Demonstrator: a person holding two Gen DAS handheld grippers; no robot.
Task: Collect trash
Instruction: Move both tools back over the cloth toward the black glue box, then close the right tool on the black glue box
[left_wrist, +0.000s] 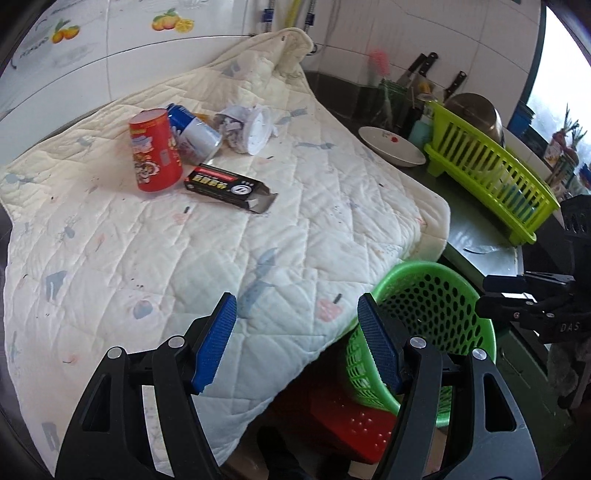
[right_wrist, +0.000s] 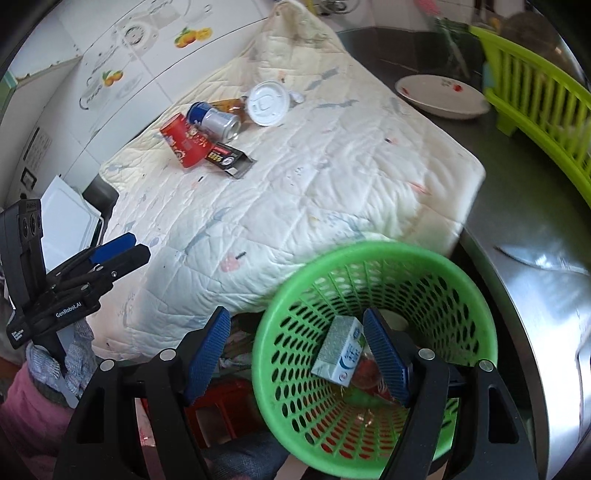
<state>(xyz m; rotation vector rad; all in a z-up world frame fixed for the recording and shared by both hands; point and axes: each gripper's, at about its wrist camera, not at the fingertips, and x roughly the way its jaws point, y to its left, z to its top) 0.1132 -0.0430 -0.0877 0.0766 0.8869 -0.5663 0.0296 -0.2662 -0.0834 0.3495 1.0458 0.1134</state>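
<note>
Upper left of the right-wrist frame: red cup (right_wrist: 183, 145), can (right_wrist: 215, 120), black box (right_wrist: 229, 159) & white lid (right_wrist: 268, 103) on the quilt (right_wrist: 332, 177). Left gripper (left_wrist: 297, 338) spread wide, empty. Lower right, right gripper (right_wrist: 295, 352) released over the green basket (right_wrist: 373, 254); a carton (right_wrist: 341, 350), probably milk, inside.

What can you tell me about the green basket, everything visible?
The green basket is round, looks like plastic, with a solid rim and walls perforated by oval holes. It stands roughly upright below the counter edge, its rim touching or just under the overhanging quilt. Inside lie a small white carton and some red trash. The right gripper hovers open above it.
</note>
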